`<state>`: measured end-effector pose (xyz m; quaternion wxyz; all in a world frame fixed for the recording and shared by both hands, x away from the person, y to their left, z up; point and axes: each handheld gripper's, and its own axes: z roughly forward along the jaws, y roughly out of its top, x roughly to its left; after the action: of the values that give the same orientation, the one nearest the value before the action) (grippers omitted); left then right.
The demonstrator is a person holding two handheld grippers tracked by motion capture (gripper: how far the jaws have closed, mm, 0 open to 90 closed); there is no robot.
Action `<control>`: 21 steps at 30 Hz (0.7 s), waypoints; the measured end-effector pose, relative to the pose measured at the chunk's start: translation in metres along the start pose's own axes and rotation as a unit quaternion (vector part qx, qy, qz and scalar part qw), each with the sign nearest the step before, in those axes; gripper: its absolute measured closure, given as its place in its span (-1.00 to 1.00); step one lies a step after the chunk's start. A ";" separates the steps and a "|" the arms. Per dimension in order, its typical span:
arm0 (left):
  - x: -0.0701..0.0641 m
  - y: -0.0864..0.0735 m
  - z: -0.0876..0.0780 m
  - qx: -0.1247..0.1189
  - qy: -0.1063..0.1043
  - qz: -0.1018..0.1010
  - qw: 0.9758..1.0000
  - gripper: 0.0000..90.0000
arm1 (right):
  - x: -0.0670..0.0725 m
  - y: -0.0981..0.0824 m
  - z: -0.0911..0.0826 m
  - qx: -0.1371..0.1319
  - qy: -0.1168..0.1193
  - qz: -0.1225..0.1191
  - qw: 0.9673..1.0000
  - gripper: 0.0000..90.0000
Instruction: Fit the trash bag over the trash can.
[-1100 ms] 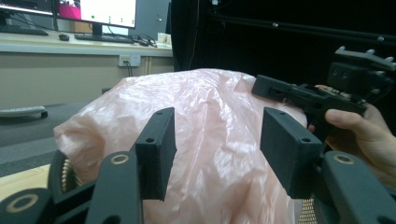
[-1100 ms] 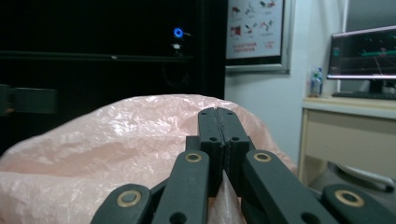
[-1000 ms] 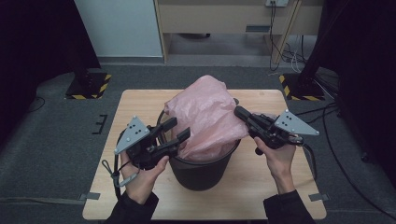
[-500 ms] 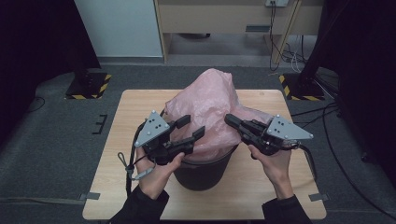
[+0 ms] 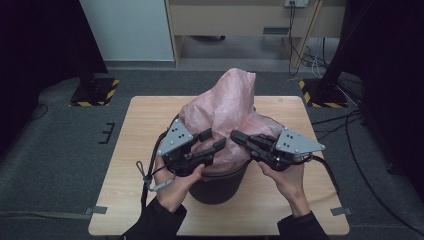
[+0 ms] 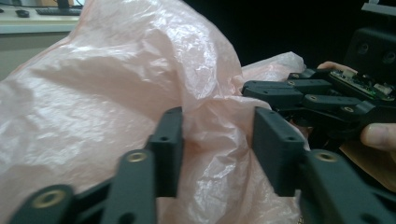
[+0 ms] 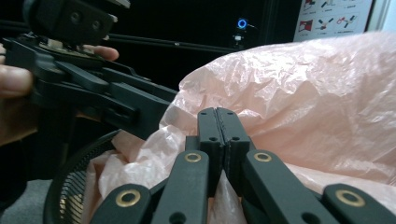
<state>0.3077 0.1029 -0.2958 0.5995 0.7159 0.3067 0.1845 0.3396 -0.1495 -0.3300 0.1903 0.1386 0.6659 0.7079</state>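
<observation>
The crinkled, translucent pink plastic bag (image 5: 225, 112) billows from the black mesh bin (image 5: 220, 180), between both tongs. The right gripper (image 7: 218, 116) is clenched on a thin fold of the film. The left gripper (image 6: 215, 140) has been closing; its jaws are still parted, with bunched film between them.

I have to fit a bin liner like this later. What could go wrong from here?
The right hand-held gripper is shut on a thin fold of the pink bag; a hard pull could tear it. The left hand-held gripper, whose jaws have just been closing, straddles a bunched fold and may slip. Uneven pulling might tip the black bin.
</observation>
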 end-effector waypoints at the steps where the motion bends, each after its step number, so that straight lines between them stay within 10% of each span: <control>1: 0.000 0.000 0.000 0.002 0.002 0.003 1.000 0.44 | 0.000 0.000 0.000 -0.001 0.002 0.002 1.000 0.99; 6: 0.001 0.000 -0.002 0.018 0.003 0.011 1.000 0.98 | 0.002 0.000 0.001 0.002 0.009 0.009 1.000 0.94; 13: 0.003 -0.002 -0.012 0.017 -0.003 0.003 1.000 1.00 | 0.000 0.009 -0.009 -0.016 0.005 0.037 0.999 0.63; 21: 0.011 -0.012 -0.034 0.015 0.002 -0.006 1.000 1.00 | -0.023 0.030 -0.040 -0.035 -0.073 0.063 0.995 0.02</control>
<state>0.2921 0.1367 -0.3009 0.5896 0.7224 0.3146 0.1777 0.3397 -0.1969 -0.3015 0.1979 0.2250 0.6152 0.7292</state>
